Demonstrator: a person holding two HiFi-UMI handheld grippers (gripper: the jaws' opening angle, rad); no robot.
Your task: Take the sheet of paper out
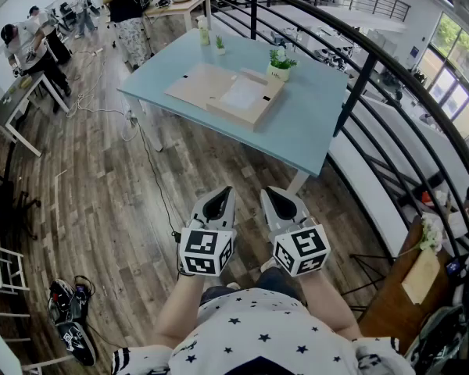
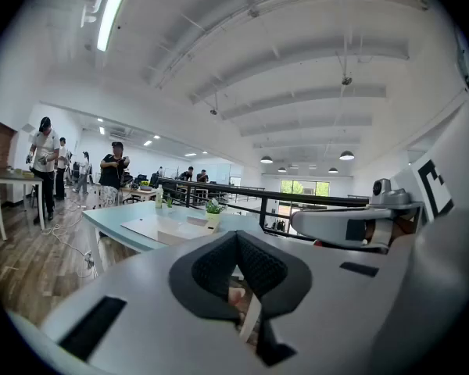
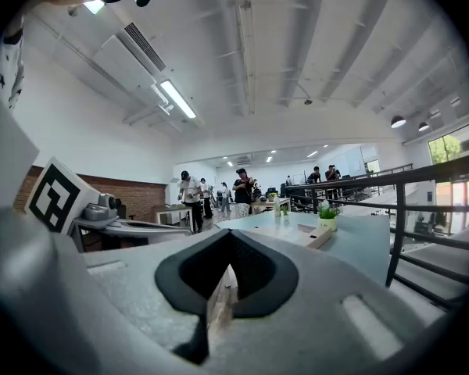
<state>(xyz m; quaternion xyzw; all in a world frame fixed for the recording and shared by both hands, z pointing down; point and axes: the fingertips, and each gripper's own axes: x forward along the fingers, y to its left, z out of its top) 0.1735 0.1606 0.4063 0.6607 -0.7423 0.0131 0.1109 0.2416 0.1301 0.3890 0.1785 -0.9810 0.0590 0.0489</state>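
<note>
On the bench [image 1: 313, 123]: a flat cardboard box [image 1: 195, 84] is laid open, and the sheet of paper [image 1: 244, 94] is seen inside its right-hand half.
Sheet of paper: laid flat in the box, pale against the brown card, touched by neither claw and well apart from both.
Left claw [image 1: 219, 197]: clenched with nothing gripped. In the left gripper view its black pads [image 2: 219, 268] are pressed together. It is held over the floor [image 1: 102, 186], short of the bench's near edge, and pointed toward the box.
Right claw [image 1: 275, 197]: likewise clenched on nothing, pads [image 3: 254, 276] met at the tip. It is held just beside the left claw and aimed the same way.
Potted plant [image 1: 280, 65]: stood upright in a white pot just beside the box's far right corner.
Bottle [image 1: 205, 34]: stood upright near the bench's far left edge, with a small plant [image 1: 219, 45] beside it.
Railing [image 1: 359, 84]: black bars are curved along the right of the bench.
Cable [image 1: 152, 170]: trailed across the wooden floor from under the bench's left end.
People [image 1: 125, 6]: several are seen standing far off at the upper left.
</note>
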